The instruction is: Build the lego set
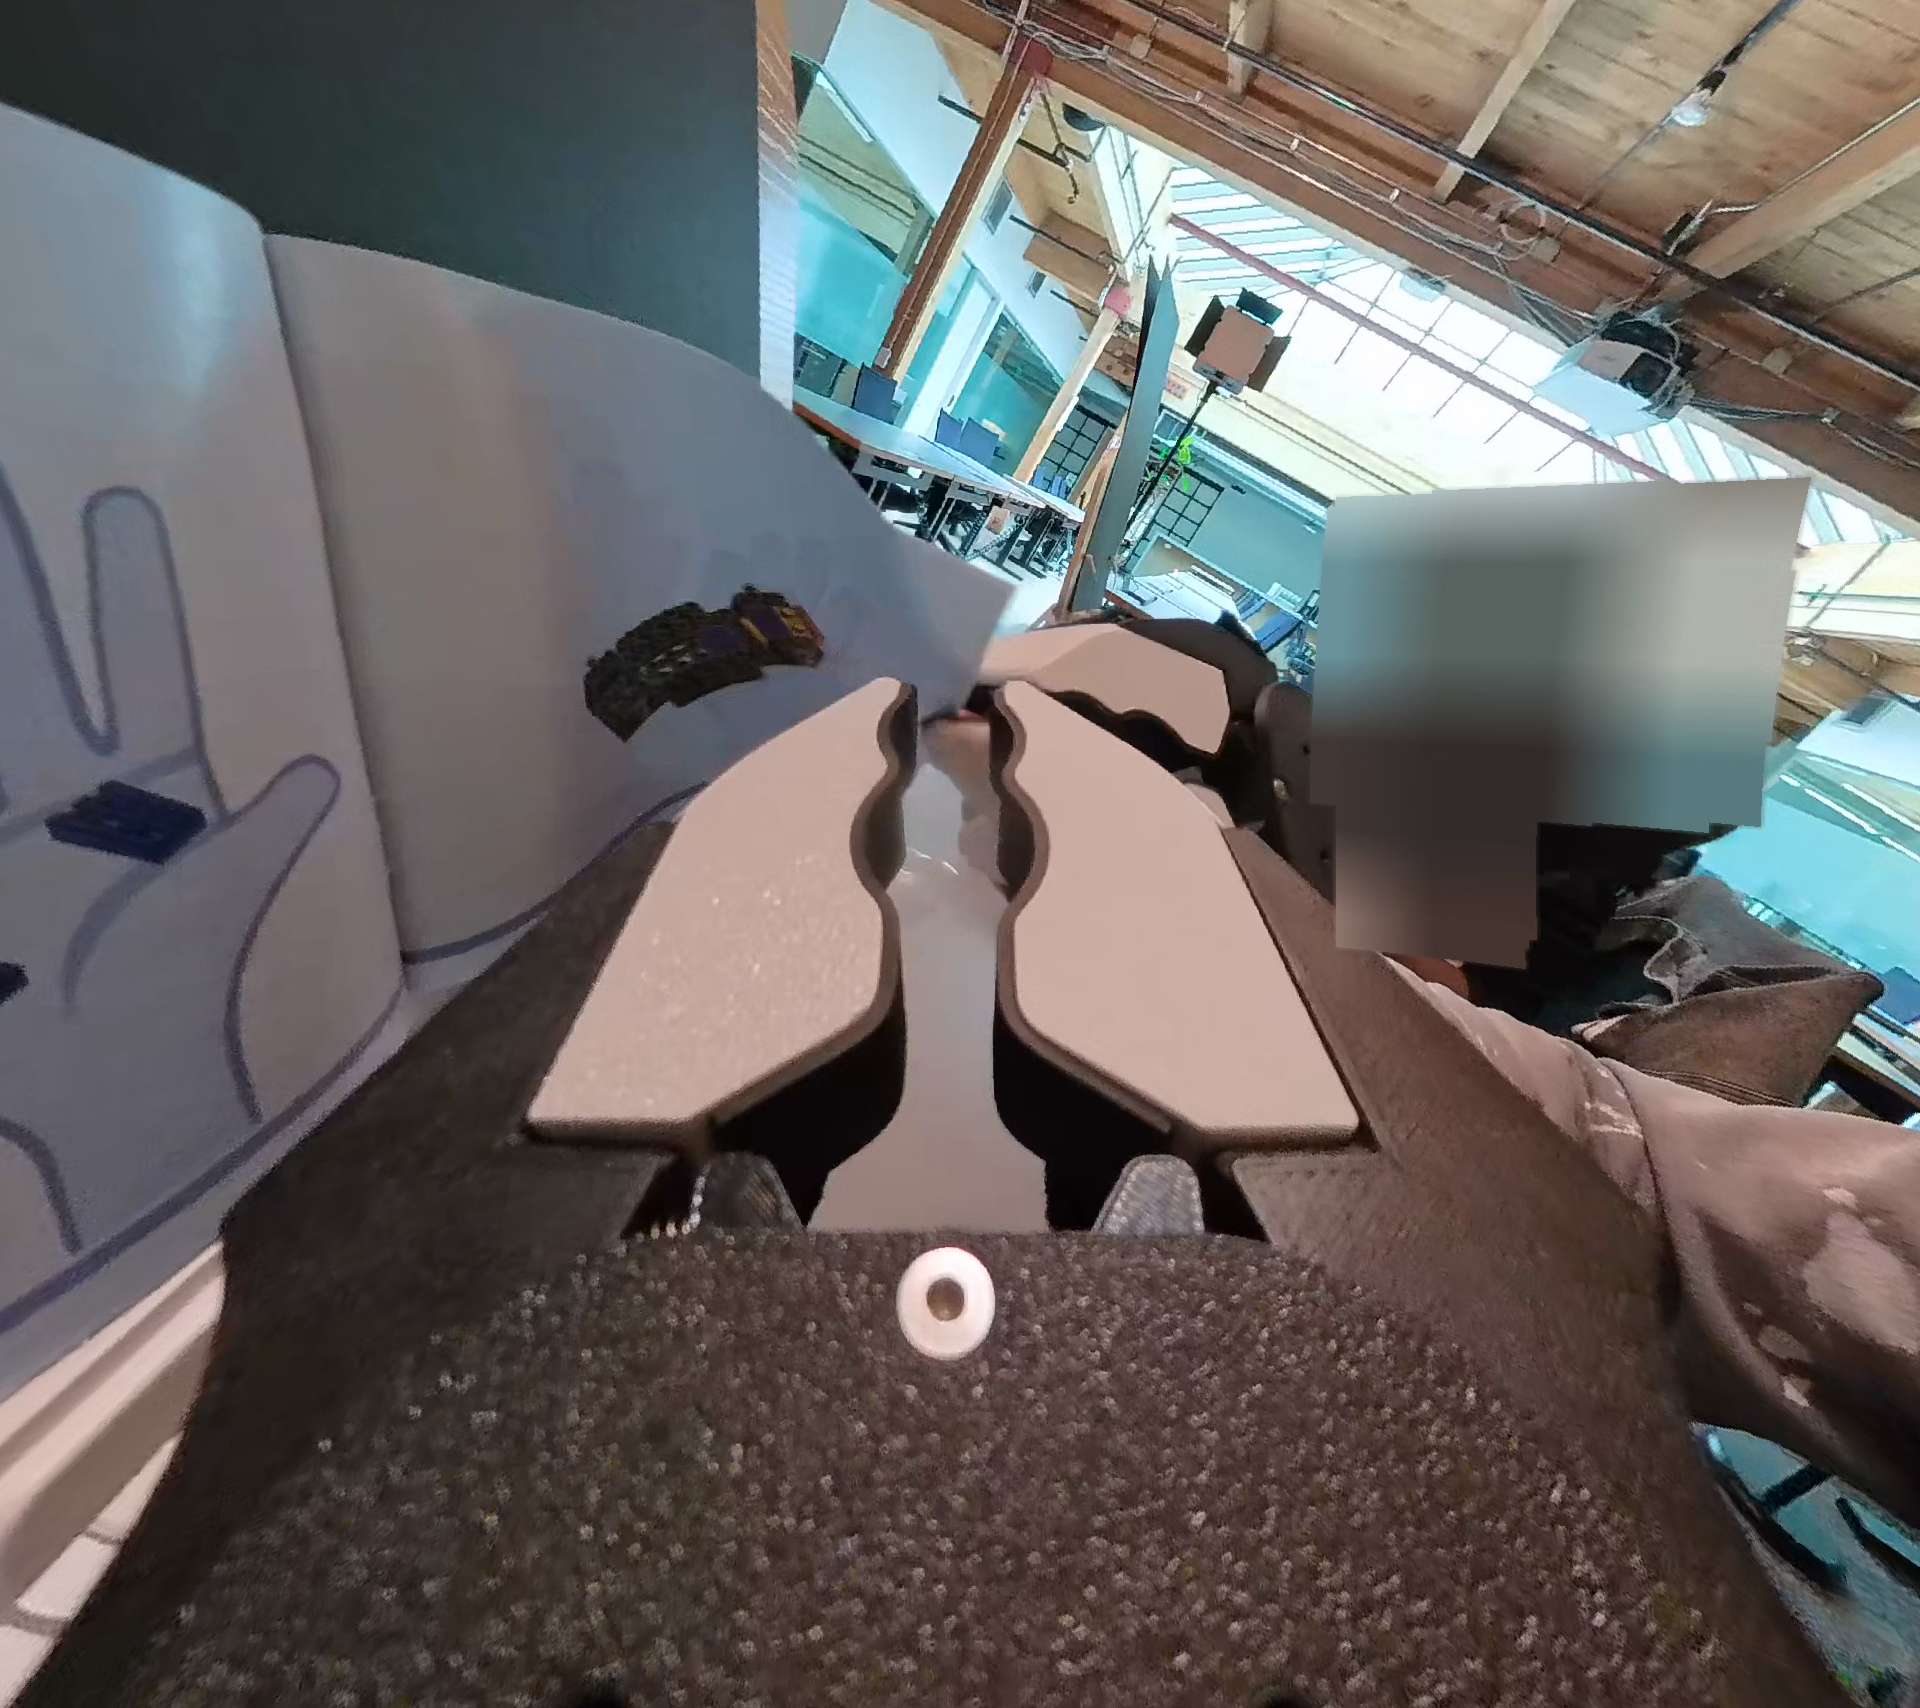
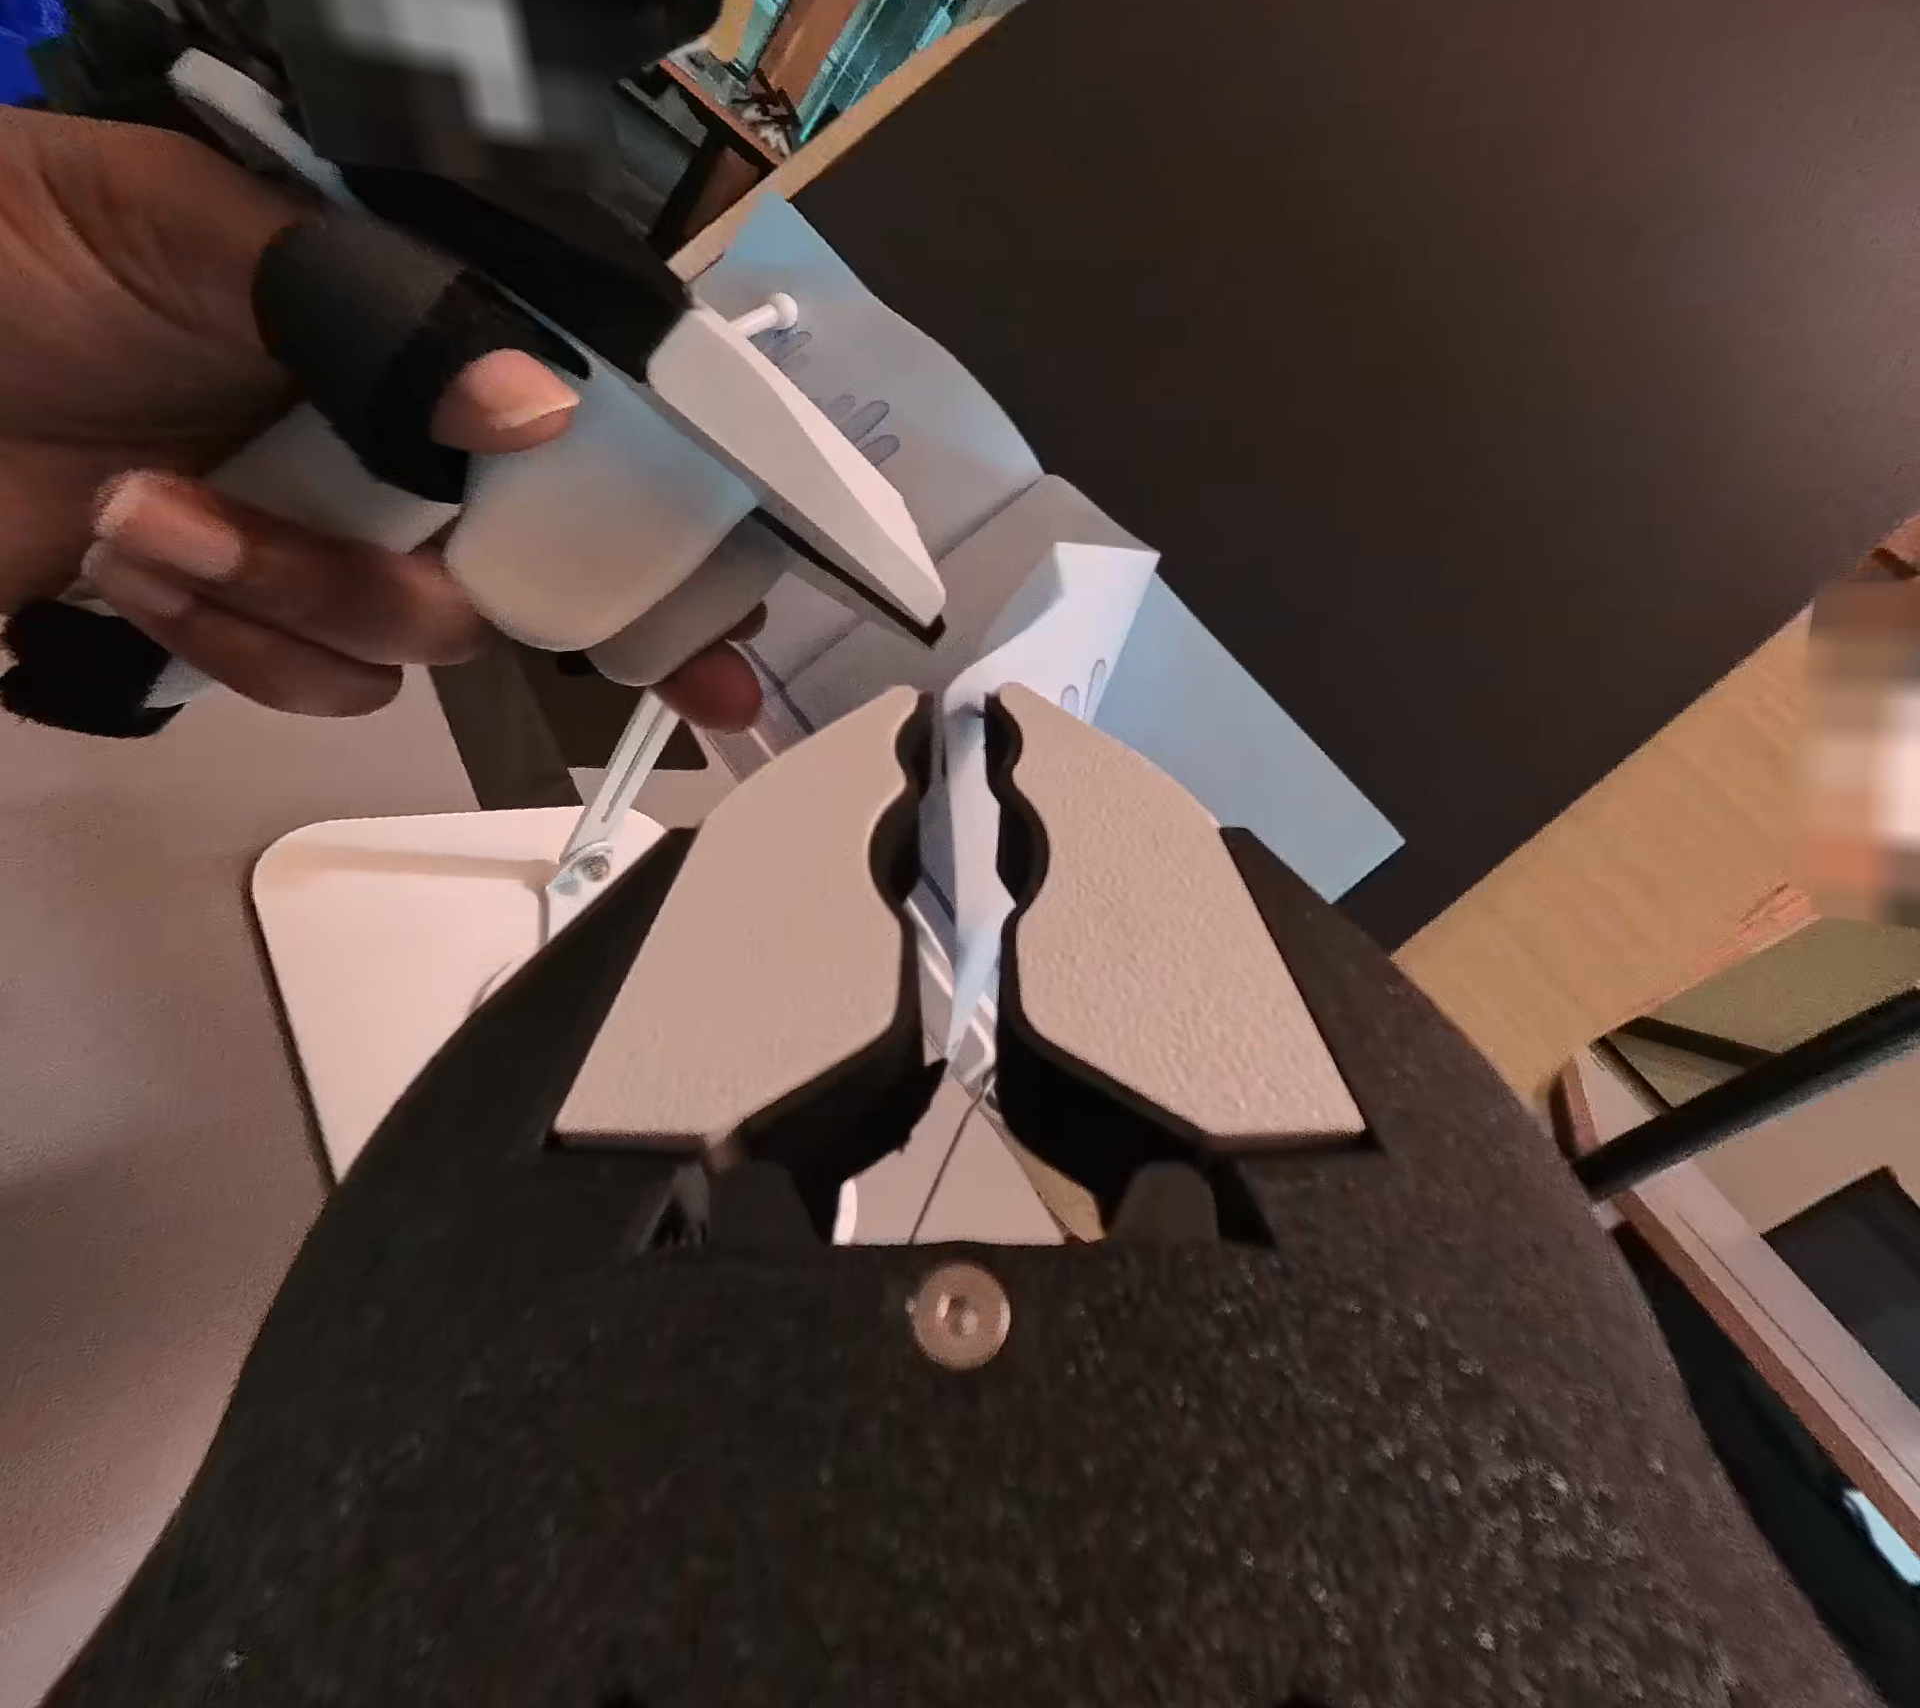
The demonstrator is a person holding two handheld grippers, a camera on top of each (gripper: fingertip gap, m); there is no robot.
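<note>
A Lego instruction booklet stands open, with printed drawings of a hand and dark bricks. My left gripper is shut, with the corner of a page between its tips. My right gripper is shut on the same light-blue page, which is lifted and folded over. In the right wrist view the left gripper, held by a hand, meets the page just above my right fingertips. The right gripper shows just beyond the left one. No loose bricks are in view.
The booklet rests on a white stand with a flat base and a thin metal arm. A dark panel stands behind it. A wooden tabletop lies to the right. A person's sleeve is at right. Less than 4 cm separates the two grippers' tips.
</note>
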